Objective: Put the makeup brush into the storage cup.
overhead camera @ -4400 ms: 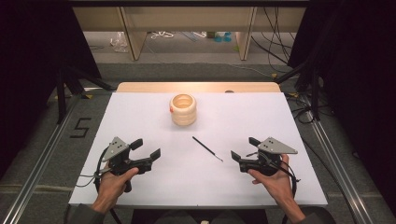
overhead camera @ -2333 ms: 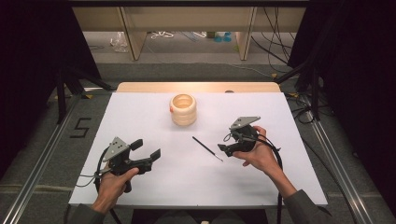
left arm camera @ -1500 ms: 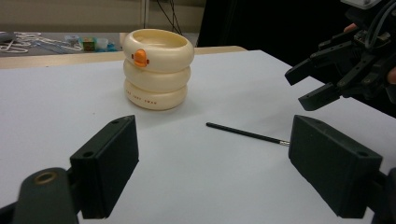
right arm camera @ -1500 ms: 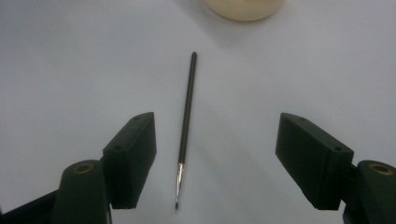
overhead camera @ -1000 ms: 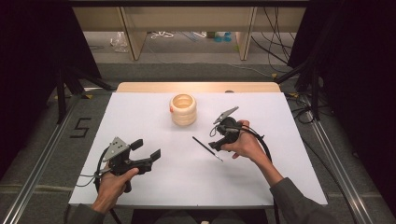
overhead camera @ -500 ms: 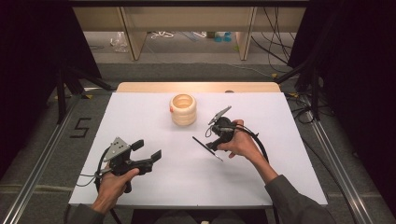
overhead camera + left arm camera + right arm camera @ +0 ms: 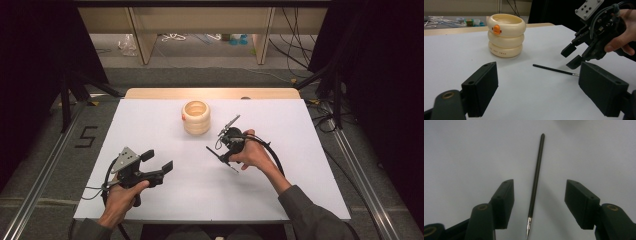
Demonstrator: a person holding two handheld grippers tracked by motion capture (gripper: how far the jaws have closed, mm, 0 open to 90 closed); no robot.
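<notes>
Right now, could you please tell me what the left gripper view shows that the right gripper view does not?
Left gripper view alone: the cream ringed plastic cup with an orange button, the right tongs held open just above the stick, a hand gripping them, and the left tongs open. Right gripper view alone: the stick's silver metal tip. Both: the thin black stick lying on the white table.

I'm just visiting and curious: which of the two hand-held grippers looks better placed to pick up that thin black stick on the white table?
The right gripper, probably. Its open jaws already straddle the thin black stick, pointing down at it. The left gripper sits farther off, open and holding nothing.
</notes>
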